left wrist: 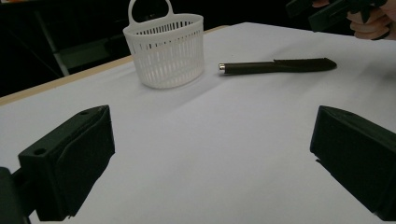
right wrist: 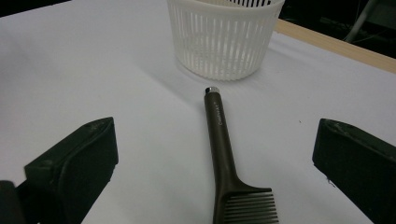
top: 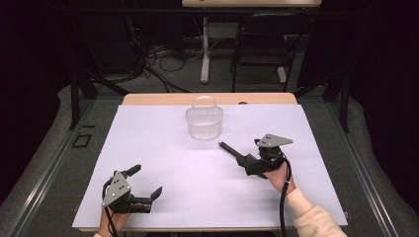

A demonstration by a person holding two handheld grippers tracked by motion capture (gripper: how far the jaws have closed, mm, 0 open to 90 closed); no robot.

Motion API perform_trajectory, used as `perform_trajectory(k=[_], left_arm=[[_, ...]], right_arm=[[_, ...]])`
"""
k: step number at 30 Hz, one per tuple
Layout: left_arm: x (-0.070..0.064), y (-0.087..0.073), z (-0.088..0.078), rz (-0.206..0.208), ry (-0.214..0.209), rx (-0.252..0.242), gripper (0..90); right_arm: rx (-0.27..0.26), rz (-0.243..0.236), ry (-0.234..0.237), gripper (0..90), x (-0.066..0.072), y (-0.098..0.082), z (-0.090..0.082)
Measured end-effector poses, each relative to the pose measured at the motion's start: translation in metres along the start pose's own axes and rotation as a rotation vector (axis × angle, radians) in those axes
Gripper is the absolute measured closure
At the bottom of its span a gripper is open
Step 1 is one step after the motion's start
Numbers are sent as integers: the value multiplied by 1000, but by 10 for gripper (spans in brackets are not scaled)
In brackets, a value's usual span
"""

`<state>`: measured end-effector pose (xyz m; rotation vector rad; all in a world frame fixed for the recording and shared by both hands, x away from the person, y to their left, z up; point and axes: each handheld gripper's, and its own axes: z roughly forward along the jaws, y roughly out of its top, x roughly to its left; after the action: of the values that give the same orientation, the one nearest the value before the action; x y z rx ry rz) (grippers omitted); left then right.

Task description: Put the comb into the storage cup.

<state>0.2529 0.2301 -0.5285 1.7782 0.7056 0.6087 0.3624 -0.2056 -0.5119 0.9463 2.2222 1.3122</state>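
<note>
Surface: white sheet (top: 163, 163) spread over the table.
Comb (right wrist: 219, 140): laid flat at 5 o'clock of basket (top: 204, 123); teeth seen in right gripper view.
Right gripper (top: 249, 160): jaws spread, comb between them, untouched.
Left gripper (top: 146, 185): jaws spread, nothing held.

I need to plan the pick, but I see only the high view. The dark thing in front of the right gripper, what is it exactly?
Observer: A dark comb, seen in the right gripper view; its teeth end lies between the open jaws of the right gripper.
Operator: Where does the handle point?
Observer: Toward the white basket; the metal tip stops short of its wall.
Operator: Is the left gripper busy?
Observer: No. The left gripper is open over bare white table cover.
</note>
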Motion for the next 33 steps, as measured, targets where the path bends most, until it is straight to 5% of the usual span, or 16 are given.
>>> perform_trajectory(k=[15,33], left_arm=[[0,0,1,-1,1,7,0],[0,0,0,-5,10,7,0]], right_arm=[[27,15,20,0,-6,11,33],[14,30,16,2,-16,26,52]])
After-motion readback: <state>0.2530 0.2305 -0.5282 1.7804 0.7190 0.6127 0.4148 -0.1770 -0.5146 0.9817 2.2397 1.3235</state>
